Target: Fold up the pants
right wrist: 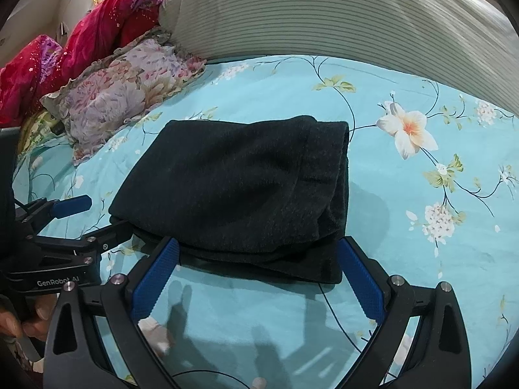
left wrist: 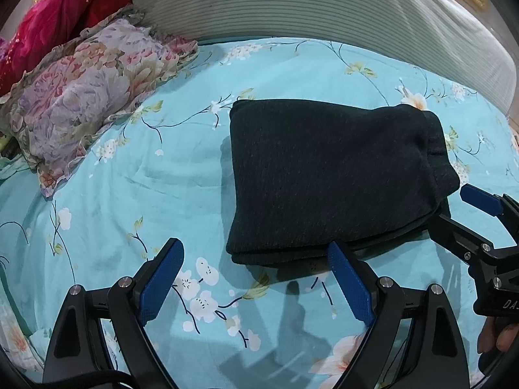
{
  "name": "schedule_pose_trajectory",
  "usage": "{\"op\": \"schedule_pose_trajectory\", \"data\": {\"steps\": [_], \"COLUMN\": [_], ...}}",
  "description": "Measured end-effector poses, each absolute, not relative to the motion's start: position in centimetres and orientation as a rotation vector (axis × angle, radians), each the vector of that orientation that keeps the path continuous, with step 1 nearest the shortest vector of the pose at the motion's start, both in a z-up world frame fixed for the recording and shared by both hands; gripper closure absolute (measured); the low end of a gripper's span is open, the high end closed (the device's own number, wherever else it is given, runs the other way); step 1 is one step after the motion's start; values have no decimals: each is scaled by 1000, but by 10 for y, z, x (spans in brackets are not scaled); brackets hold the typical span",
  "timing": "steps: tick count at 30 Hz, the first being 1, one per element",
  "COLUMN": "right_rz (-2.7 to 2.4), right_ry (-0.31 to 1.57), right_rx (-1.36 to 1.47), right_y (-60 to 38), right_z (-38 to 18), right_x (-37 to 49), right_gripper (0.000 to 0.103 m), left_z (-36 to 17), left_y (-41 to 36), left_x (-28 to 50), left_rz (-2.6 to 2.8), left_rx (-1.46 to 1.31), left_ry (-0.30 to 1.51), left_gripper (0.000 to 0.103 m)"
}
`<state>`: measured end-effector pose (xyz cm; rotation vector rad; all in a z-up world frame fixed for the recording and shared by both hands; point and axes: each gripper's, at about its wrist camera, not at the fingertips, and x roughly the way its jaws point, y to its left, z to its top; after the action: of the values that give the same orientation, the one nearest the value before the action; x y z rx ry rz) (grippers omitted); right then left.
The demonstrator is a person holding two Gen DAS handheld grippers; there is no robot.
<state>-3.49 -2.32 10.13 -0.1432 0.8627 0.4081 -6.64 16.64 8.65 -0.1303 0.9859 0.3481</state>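
The dark knit pants [left wrist: 327,181] lie folded into a compact stack on the blue floral bed sheet [left wrist: 162,168]. My left gripper [left wrist: 256,253] is open and empty, just short of the stack's near left edge. My right gripper [right wrist: 258,253] is open and empty, its blue pads either side of the near edge of the pants [right wrist: 240,181]. The right gripper also shows at the right of the left wrist view [left wrist: 480,214], and the left gripper at the left of the right wrist view [right wrist: 71,210].
A floral pillow [left wrist: 81,103] and a red cloth [left wrist: 65,9] lie at the back left. A striped grey bolster [left wrist: 308,3] runs along the back. A thin dark cable [right wrist: 334,311] trails over the sheet near the right gripper.
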Motion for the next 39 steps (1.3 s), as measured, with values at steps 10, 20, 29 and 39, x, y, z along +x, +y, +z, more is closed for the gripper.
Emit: {"op": "schedule_pose_trajectory", "data": {"steps": [10,20,29,39], "right_rz": [409,409,407,409], "right_ry": [859,857,857,850], "right_rx": [-140,-138,-139,-140], "right_y": [-25,-25,-24,-21], "right_z": [103,105,106,109], "right_x": [-36,-36,-36,-35], "right_gripper": [5,5,5,5], "left_z": [89,91,91,92], "left_y": [166,167,169,173], "left_x": [-68,-67,-67,-65], "left_rz": [347,349,351,353], "left_rx": [-129,-132,-134,-141], "left_ry": [982,980,979,981], "left_gripper": [12,12,12,12]}}
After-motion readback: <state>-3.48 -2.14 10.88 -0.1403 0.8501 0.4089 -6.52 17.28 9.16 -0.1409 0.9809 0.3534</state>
